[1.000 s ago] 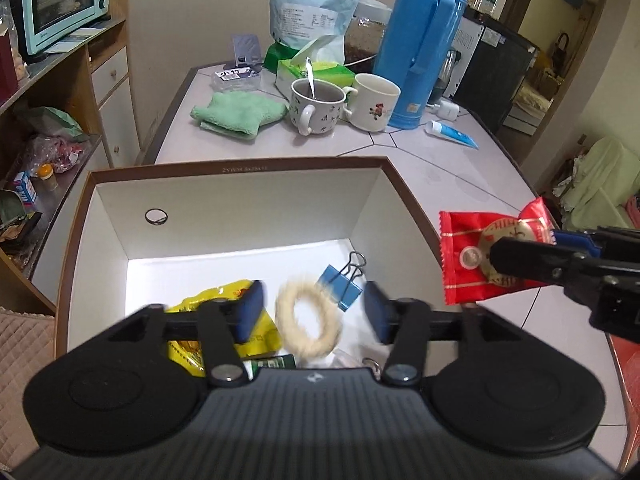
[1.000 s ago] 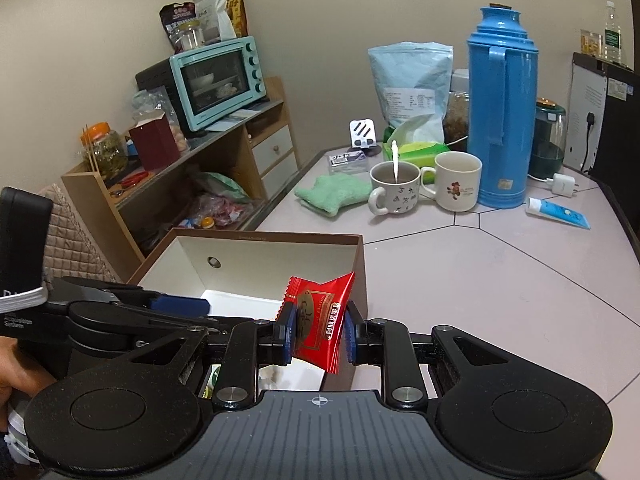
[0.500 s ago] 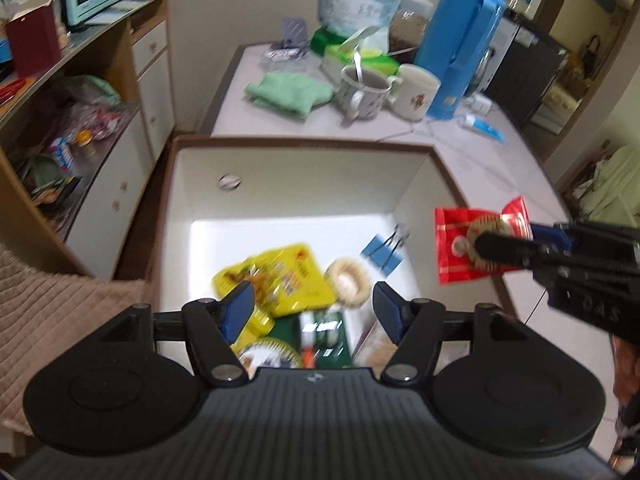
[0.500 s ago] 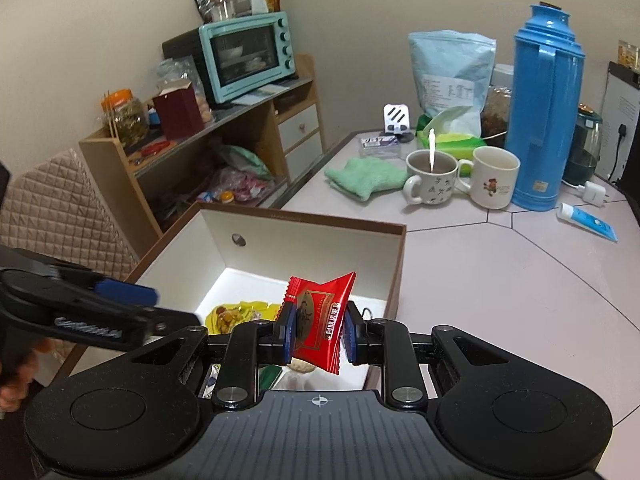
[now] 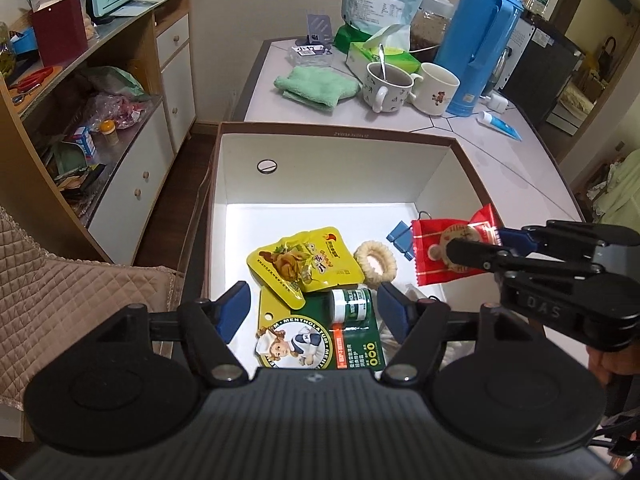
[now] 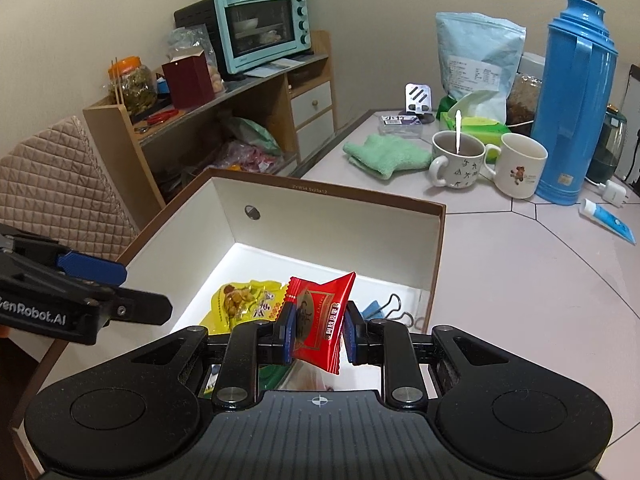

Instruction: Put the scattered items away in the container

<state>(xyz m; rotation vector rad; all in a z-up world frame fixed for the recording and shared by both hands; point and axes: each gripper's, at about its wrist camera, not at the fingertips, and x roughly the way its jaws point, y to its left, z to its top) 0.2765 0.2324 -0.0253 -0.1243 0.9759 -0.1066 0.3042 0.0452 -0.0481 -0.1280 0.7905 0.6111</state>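
— I'm seeing the red crinkly foil snack packet point(image 6: 320, 322) glinting glossy, and the brown-rimmed cardboard box point(image 5: 332, 133) looking matt, its white paper lining point(image 5: 320, 178) smooth.

— And inside?

— I'm getting a shiny yellow plastic pouch point(image 5: 306, 260), a blue binder clip point(image 5: 400, 236) with metal wire handles, a woolly cream ring point(image 5: 375, 260). Beyond, the green terry cloth point(image 5: 316, 87) is looking rough, the tall blue plastic flask point(image 5: 478, 36) is gleaming.

Blue thermos point(image 6: 572, 96), two mugs point(image 6: 460, 160) nearby
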